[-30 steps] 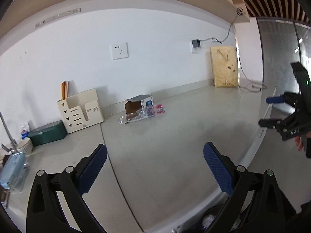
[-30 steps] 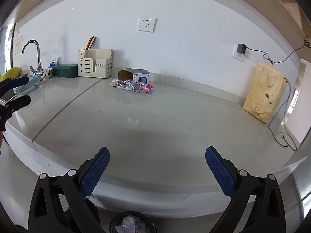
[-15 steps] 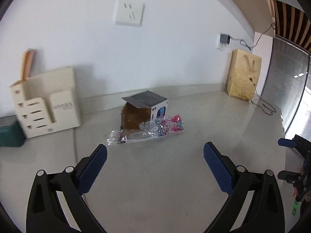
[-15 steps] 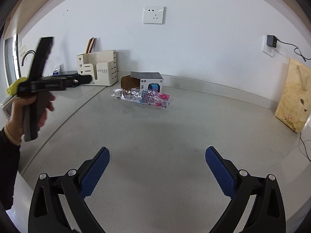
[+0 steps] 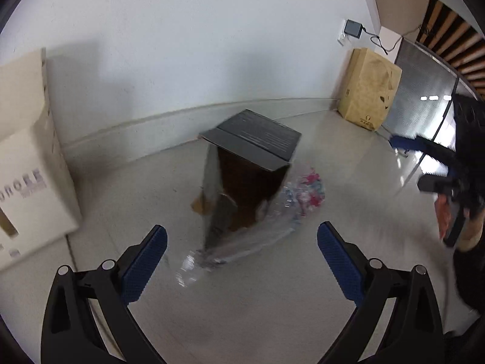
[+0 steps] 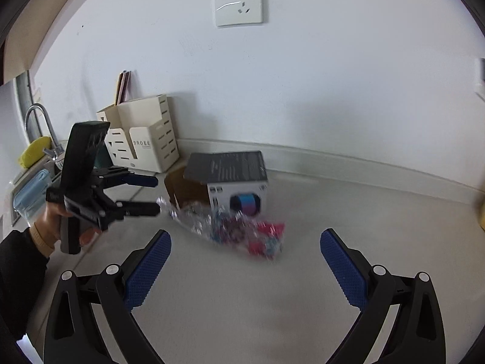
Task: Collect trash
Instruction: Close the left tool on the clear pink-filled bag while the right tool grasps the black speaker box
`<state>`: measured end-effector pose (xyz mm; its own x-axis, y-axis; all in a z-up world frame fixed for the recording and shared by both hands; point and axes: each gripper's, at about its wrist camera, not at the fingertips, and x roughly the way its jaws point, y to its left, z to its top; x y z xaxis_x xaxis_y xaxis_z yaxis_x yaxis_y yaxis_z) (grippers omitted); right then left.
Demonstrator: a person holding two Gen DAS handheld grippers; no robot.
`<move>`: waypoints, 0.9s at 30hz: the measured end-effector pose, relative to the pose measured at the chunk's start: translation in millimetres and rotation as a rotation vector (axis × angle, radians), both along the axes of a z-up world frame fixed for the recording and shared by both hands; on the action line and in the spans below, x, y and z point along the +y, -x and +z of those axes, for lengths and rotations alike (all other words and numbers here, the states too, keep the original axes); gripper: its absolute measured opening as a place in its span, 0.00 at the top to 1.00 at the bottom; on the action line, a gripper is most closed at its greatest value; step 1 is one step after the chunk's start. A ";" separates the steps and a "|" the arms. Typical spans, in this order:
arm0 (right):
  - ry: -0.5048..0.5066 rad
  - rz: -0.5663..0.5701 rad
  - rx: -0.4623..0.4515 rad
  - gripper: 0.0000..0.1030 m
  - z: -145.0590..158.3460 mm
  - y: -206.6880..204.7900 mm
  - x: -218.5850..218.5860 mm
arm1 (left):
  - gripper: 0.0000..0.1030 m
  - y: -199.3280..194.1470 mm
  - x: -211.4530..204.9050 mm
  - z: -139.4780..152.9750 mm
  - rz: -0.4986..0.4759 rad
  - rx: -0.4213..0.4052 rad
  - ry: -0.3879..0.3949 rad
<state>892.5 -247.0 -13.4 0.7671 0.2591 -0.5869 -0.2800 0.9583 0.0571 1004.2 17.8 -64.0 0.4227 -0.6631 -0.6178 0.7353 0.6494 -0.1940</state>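
An opened small cardboard box (image 5: 251, 166) with a dark top lies on the grey counter near the wall; it also shows in the right wrist view (image 6: 227, 182). A crinkled clear and pink plastic wrapper (image 5: 260, 227) lies in front of it, seen too in the right wrist view (image 6: 242, 233). My left gripper (image 5: 241, 261) is open and empty, just short of the wrapper's near end; it appears in the right wrist view (image 6: 142, 194). My right gripper (image 6: 245, 267) is open and empty, close in front of the wrapper; it appears at the right of the left wrist view (image 5: 424, 163).
A cream desk organiser (image 6: 142, 139) stands left of the box against the wall. A brown paper bag (image 5: 368, 91) stands at the far right. A sink tap (image 6: 36, 121) and a yellow sponge (image 6: 31, 151) are at the left.
Both grippers have moved forward over the counter toward the box and wrapper, which now fill the views. Both stay open.
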 end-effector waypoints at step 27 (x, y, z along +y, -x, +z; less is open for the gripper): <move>1.026 0.657 0.315 0.03 -25.2 -148.2 120.7 | 0.04 -29.3 -20.5 -27.1 -0.228 0.107 0.002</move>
